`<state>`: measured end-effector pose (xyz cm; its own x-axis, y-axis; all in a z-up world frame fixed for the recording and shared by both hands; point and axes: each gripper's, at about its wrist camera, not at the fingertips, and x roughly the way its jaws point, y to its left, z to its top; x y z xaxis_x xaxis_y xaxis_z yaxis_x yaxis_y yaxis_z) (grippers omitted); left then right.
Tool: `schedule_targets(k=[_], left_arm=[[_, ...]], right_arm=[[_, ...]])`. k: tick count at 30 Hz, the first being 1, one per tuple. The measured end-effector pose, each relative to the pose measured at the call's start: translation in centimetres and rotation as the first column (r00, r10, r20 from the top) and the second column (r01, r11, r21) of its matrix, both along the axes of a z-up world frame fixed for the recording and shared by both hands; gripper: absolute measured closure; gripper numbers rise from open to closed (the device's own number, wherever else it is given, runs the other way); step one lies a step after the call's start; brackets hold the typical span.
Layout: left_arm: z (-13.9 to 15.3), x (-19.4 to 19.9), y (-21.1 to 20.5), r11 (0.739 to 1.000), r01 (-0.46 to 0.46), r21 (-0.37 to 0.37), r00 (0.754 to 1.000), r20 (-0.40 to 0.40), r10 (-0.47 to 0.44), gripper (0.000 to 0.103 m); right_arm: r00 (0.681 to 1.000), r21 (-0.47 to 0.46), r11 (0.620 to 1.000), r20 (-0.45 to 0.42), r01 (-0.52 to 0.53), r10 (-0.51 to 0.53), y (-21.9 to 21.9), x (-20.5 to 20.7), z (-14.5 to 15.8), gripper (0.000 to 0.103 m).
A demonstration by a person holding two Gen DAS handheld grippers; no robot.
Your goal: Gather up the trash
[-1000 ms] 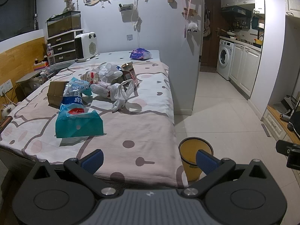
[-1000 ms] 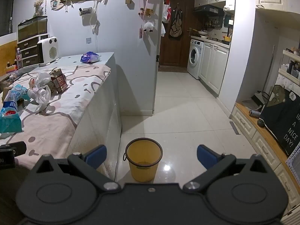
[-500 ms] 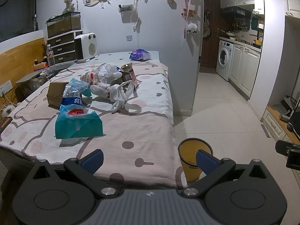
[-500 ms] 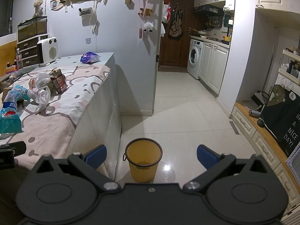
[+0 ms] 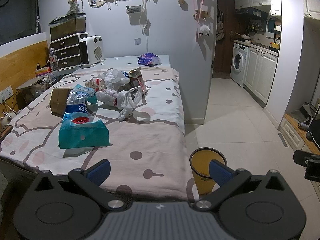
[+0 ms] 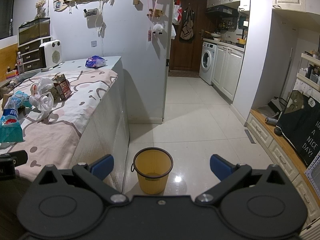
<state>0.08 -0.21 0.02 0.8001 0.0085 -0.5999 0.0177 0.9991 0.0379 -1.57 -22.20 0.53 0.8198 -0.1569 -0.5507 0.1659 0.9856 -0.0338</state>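
Nothing much has moved since a second ago: both grippers hang where they were, with only a slight drift in the left wrist view.

The left gripper [image 5: 159, 169] has its blue fingers [image 5: 99, 170] spread wide and empty. Its left finger sits over the near edge of the patterned bedsheet [image 5: 152, 140]; its right finger overlaps the rim of the yellow wastebasket [image 5: 200, 172], which stands on the tiled floor [image 5: 230, 120] just off the bed's near corner. Ahead and left of the fingers lies a teal tissue pack [image 5: 84, 135], with a crushed blue-labelled plastic bottle [image 5: 77, 108] touching its far side and a brown cardboard box [image 5: 59, 100] beside that. Further ahead, roughly centred between the fingers, is a heap of white plastic bags [image 5: 126, 100], a small red carton [image 5: 137, 80] and another bottle [image 5: 94, 83]. A purple packet [image 5: 149, 59] rests well beyond, near a white heater [image 5: 91, 50].

The right gripper [image 6: 161, 167] is likewise spread wide, holding nothing. The wastebasket [image 6: 153, 172] stands directly ahead, between its fingers [image 6: 103, 167], slightly toward the left one, apart from both. The bed with the trash lies off to the left of the left finger, the plastic bags [image 6: 45, 101] and carton [image 6: 62, 88] far ahead on that side.
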Motion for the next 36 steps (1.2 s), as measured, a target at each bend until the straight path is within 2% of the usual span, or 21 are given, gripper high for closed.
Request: schedule_targets(k=[36], left_arm=[[0.44,0.07,-0.69,1.0,0.005,0.003,1.0,0.0,-0.005,0.0]], right_arm=[[1.0,0.003,1.0,-0.002,0.002,-0.002,-0.12,0.02,-0.24,0.0]])
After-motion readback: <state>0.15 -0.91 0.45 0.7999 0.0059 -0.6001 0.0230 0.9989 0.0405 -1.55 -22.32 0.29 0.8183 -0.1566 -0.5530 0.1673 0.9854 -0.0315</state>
